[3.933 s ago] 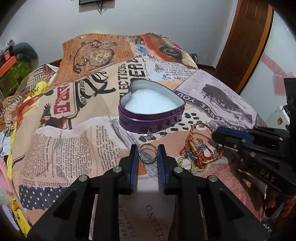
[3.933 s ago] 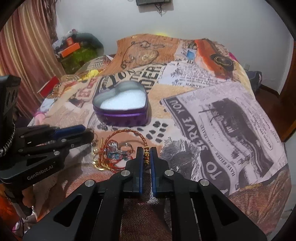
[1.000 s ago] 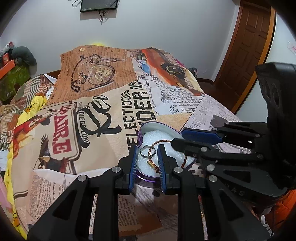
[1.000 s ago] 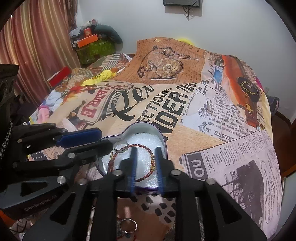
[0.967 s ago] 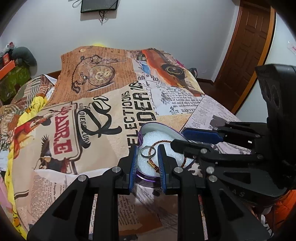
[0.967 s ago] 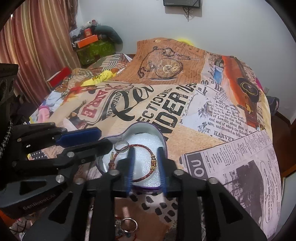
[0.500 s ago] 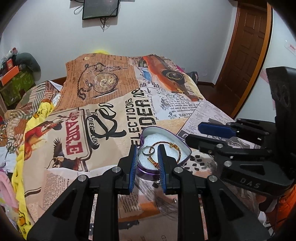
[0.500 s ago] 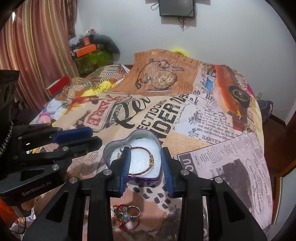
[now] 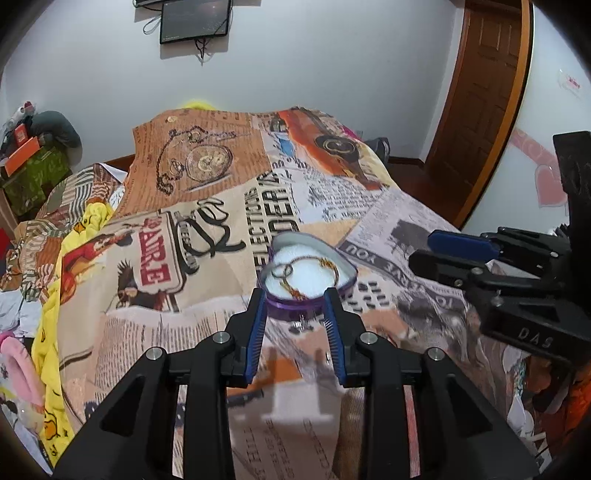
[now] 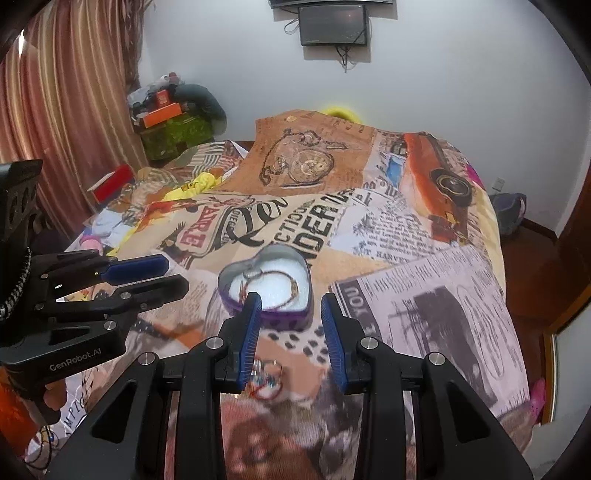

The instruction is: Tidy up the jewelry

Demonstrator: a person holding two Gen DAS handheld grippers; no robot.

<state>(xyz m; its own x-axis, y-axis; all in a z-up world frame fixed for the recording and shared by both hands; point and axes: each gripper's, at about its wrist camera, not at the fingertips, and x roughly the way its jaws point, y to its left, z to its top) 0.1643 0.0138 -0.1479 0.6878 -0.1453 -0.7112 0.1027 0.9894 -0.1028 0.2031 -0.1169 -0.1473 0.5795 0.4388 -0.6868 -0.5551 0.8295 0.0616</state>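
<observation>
Beneath right fingers: loose jewelry, unseen from left wrist.

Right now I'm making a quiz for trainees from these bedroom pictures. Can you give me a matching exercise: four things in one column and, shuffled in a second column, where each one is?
Things:
1. silver ring
2. heart-shaped tin
3. screen
4. leftover jewelry pile

Places:
A. on the wall above the bed
B. on the bedspread, nearer the camera than the tin
C. inside the tin, on white padding
D. on the bedspread, holding a beaded bracelet

Pairs: 1-C, 2-D, 3-A, 4-B
</observation>
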